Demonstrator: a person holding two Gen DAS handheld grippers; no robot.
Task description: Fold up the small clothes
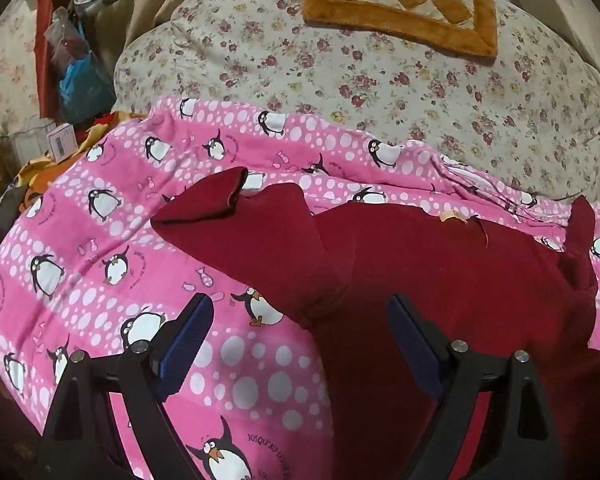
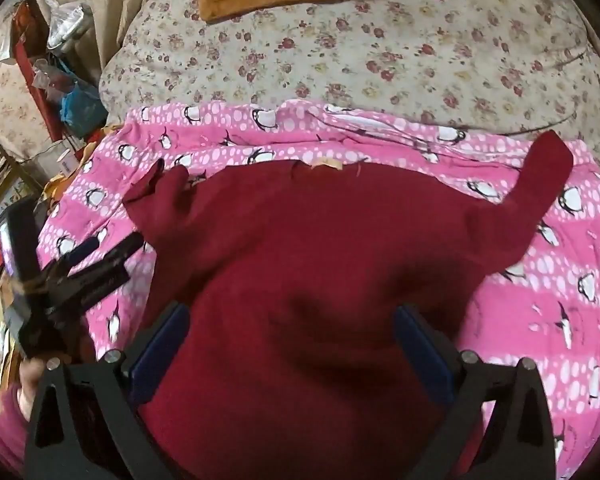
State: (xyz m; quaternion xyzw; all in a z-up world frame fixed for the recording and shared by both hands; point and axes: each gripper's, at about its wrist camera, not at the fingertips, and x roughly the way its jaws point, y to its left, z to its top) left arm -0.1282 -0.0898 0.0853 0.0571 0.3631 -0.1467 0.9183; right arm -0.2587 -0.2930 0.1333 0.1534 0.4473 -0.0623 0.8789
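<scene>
Reading "JUSQU'AU" – penguin blanket (image 1: 100, 248) under maroon sweater (image 1: 440, 272).

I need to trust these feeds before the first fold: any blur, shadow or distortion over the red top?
Left wrist view: sharp, with heavy fisheye bending and dark corners; the red top is dim toward the bottom edge. Right wrist view: softer overall; a shadow patch darkens the top's middle between the open right gripper fingers; the left gripper at the left edge is motion-smeared.
</scene>
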